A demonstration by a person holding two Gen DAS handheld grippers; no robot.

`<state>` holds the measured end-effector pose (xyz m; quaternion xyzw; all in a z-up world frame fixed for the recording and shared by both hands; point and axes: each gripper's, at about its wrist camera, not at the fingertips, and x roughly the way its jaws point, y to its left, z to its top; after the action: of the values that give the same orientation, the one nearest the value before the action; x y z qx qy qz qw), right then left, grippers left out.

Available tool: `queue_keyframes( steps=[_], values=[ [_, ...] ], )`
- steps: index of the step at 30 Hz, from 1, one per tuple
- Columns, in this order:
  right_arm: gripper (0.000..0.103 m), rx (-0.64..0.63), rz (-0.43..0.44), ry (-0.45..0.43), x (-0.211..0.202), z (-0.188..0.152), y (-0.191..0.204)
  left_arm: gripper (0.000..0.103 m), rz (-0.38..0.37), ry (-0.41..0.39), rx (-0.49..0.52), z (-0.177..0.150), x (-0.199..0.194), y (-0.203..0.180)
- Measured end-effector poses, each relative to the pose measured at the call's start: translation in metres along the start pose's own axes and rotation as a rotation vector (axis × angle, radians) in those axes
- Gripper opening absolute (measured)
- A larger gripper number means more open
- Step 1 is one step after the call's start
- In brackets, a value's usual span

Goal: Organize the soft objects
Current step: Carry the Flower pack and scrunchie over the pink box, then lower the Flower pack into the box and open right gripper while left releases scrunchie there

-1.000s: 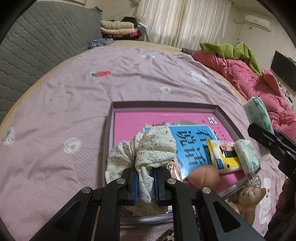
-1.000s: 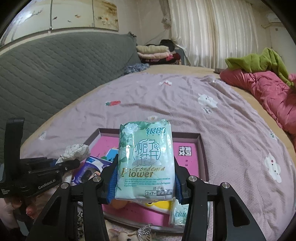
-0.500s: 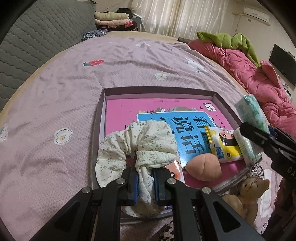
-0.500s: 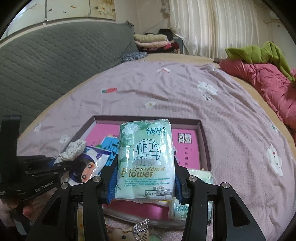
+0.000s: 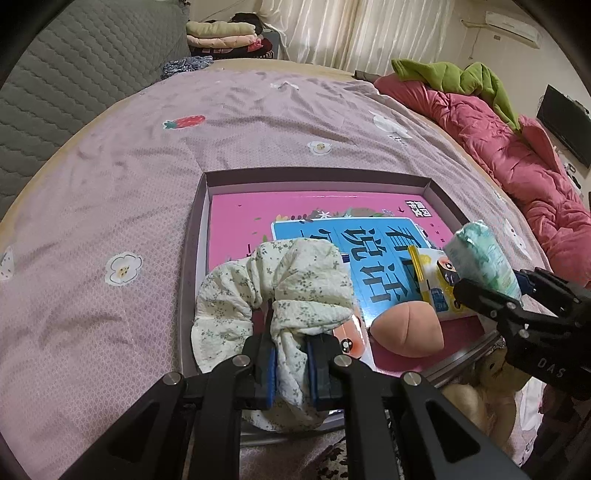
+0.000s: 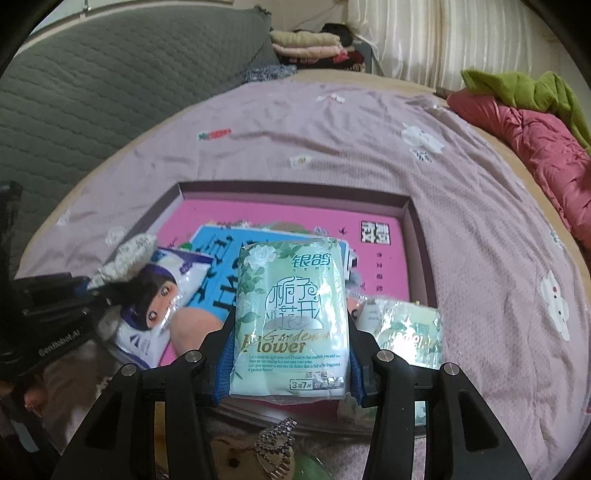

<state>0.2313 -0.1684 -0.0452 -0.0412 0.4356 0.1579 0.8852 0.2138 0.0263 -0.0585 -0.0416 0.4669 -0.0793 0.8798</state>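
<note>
My left gripper (image 5: 291, 362) is shut on a floral cloth scrunchie (image 5: 288, 284) and holds it over the near left corner of a shallow purple box (image 5: 317, 173) with a pink bottom. My right gripper (image 6: 290, 354) is shut on a pale green tissue pack (image 6: 291, 314), held upright over the box's near edge; the same pack shows at the right of the left wrist view (image 5: 484, 262). In the box lie a blue book (image 5: 373, 254), a peach-coloured soft ball (image 5: 406, 334), a yellow packet (image 5: 439, 284), a white doll-print pack (image 6: 162, 299) and a second green tissue pack (image 6: 410, 332).
The box sits on a mauve bedspread (image 5: 110, 206). A plush bear (image 5: 487, 384) and a small tiara (image 6: 275, 443) lie below the box's near edge. A pink quilt with green cloth (image 5: 498, 140) lies at the right. A grey headboard (image 6: 110, 85) and folded clothes (image 5: 225, 35) stand behind.
Both grippers have moved forward and lower over the box while keeping their holds. The box and its contents look larger and nearer in both views.
</note>
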Motion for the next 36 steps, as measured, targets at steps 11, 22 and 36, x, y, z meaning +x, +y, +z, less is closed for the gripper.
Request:
queue_keyframes(
  steps=[11, 22, 36],
  values=[
    [0.052, -0.029, -0.014, 0.038, 0.006, -0.003, 0.004, 0.013, -0.009, 0.006, -0.011, -0.001, 0.0, 0.002],
    [0.062, -0.088, -0.038, 0.023, 0.004, -0.004, 0.01, 0.013, -0.053, 0.014, -0.039, 0.0, -0.004, 0.006],
    [0.068, -0.077, -0.013, -0.033, -0.008, -0.001, 0.006, 0.032, -0.126, 0.029, -0.013, -0.002, -0.009, -0.002]
  ],
)
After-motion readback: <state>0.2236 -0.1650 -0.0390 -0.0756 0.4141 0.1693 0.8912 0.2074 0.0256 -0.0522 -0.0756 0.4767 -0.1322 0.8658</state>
